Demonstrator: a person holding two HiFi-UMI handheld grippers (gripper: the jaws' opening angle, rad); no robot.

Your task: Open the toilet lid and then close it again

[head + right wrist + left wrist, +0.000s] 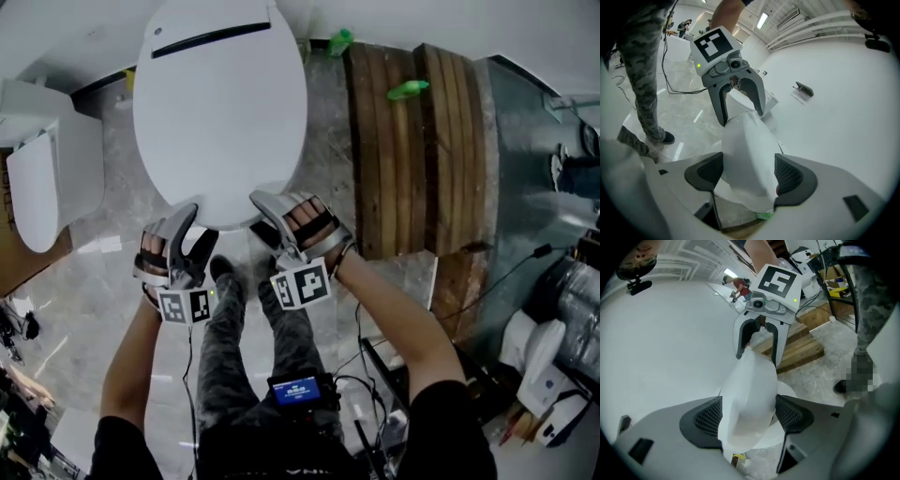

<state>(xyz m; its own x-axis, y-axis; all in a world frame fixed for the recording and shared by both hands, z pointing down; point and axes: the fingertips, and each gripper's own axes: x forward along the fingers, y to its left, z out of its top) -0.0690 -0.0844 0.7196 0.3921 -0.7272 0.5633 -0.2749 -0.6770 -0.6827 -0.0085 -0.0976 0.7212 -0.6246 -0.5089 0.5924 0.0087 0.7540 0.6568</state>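
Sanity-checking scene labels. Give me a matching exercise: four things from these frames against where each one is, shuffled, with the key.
Things:
1. toilet lid
2. wooden platform
3. blue-lit screen
4. second toilet

Places:
A. at the person's waist
B. at the head view's left edge
C. front edge clamped by left gripper and right gripper
D. on the floor, right of the gripped toilet

Pairs: 1-C, 2-D, 3-A, 4-B

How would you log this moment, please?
left gripper: shut on lid | right gripper: shut on lid | hold: front edge
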